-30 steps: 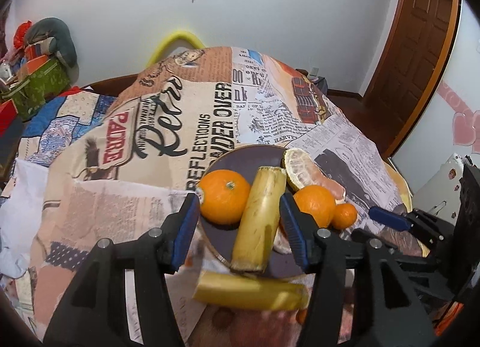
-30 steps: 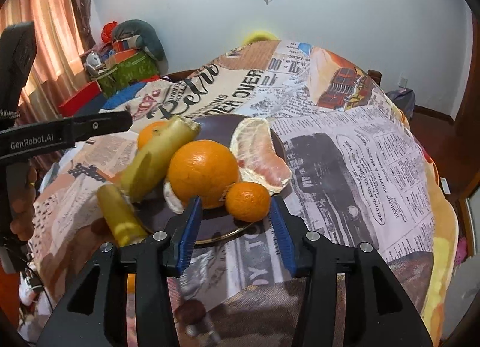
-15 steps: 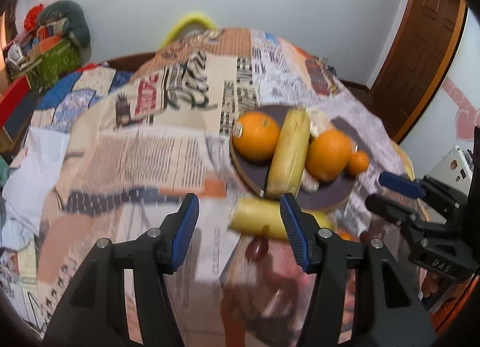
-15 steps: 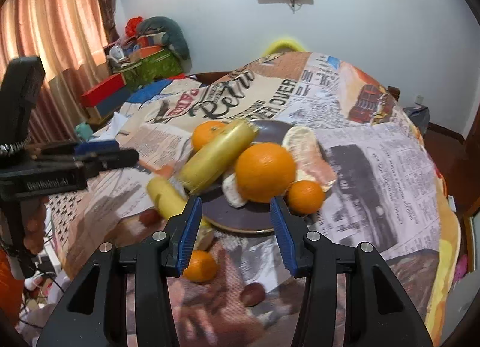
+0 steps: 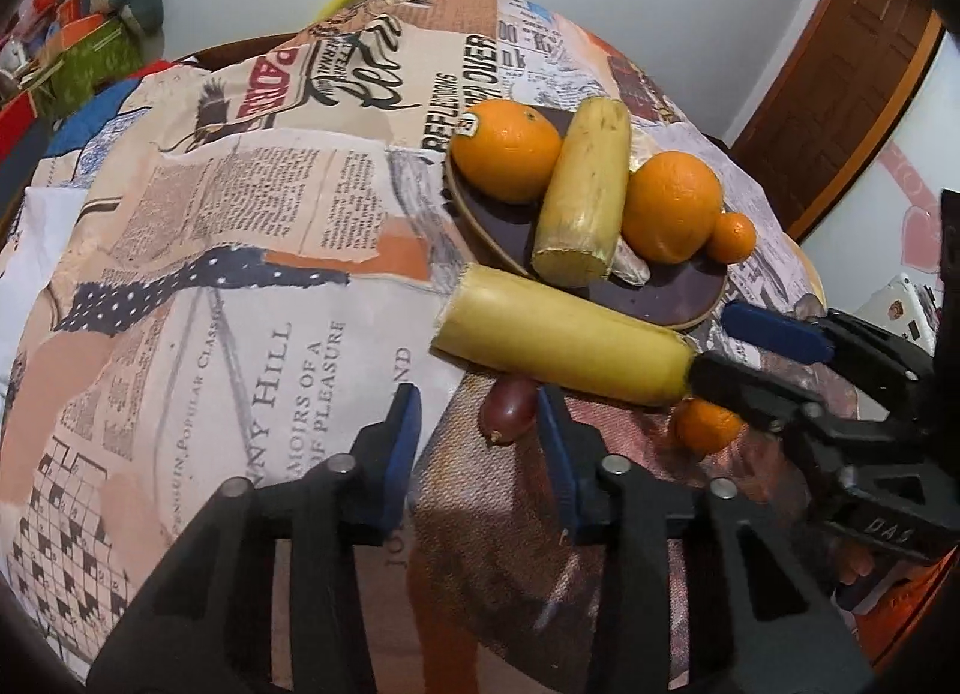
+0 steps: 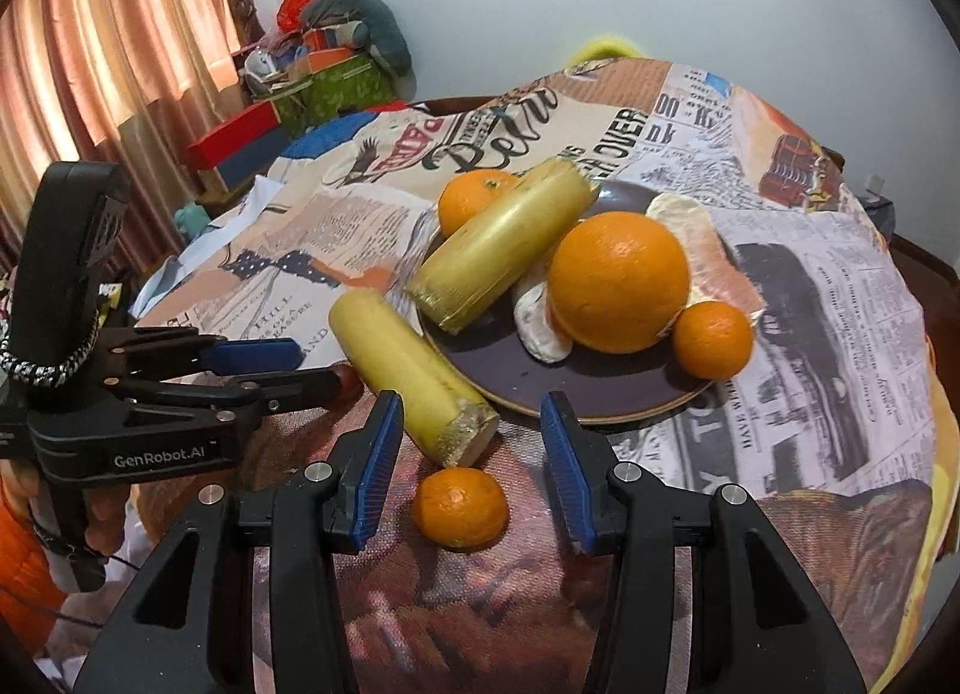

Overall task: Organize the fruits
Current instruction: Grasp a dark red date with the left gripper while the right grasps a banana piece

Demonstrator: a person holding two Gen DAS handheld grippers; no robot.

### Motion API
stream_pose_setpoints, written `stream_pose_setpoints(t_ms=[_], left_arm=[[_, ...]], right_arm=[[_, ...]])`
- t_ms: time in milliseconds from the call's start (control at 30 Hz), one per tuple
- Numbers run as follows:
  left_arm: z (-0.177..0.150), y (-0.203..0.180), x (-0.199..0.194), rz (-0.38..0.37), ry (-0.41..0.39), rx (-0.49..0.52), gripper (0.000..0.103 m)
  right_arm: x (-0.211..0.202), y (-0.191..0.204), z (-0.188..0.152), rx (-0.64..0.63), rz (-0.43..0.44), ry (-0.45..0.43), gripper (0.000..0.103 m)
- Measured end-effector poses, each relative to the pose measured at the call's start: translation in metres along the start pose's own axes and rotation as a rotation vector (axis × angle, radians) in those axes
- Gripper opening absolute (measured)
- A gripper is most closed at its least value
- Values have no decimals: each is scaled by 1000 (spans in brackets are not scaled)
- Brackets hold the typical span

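On the table, covered by a newsprint-patterned cloth (image 6: 828,298), the left claw (image 5: 477,457) hovers with its blue-padded fingers (image 5: 401,457) apart and holding nothing; a small dark red fruit (image 5: 509,407), perhaps a grape or date, lies just ahead, close to its right finger. Beyond that fruit a pale yellow banana piece (image 5: 561,349) with cut ends lies on the cloth, against the near rim of the dark plate (image 5: 678,298). On the plate a stickered orange (image 5: 505,149) sits at the left, a second yellow banana piece (image 5: 585,193) leans beside it, then a larger orange (image 5: 672,207) with a small mandarin (image 5: 732,238) touching its right side. A peeled white segment (image 6: 543,325) and a peeled citrus half (image 6: 699,250) also lie on the plate. Right of all this, the right claw (image 6: 471,472) is open and empty, with a loose mandarin (image 6: 461,507) on the cloth between its fingers (image 6: 567,472), just below the banana's cut end.
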State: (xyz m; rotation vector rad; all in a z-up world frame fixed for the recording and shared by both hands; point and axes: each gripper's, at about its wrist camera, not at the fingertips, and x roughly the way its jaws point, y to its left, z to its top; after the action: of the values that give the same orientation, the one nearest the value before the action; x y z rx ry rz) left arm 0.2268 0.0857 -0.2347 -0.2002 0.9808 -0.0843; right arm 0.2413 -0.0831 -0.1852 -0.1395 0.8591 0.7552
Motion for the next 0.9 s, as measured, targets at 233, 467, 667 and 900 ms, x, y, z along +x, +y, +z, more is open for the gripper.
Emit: stream_pose_setpoints(t_ms=[233, 467, 667, 900], left_arm=[[-1, -6, 7, -25, -1, 34, 28], [-3, -10, 7, -49, 4, 53, 18], [-8, 3, -4, -28, -9, 21, 17], [-24, 22, -34, 13, -42, -12, 17]], right_arm=[[15, 3, 0, -11, 26, 34, 44], [20, 6, -1, -25, 44, 49, 43], [12, 9, 0, -31, 62, 50, 36], [2, 37, -2, -104, 112, 61, 36]])
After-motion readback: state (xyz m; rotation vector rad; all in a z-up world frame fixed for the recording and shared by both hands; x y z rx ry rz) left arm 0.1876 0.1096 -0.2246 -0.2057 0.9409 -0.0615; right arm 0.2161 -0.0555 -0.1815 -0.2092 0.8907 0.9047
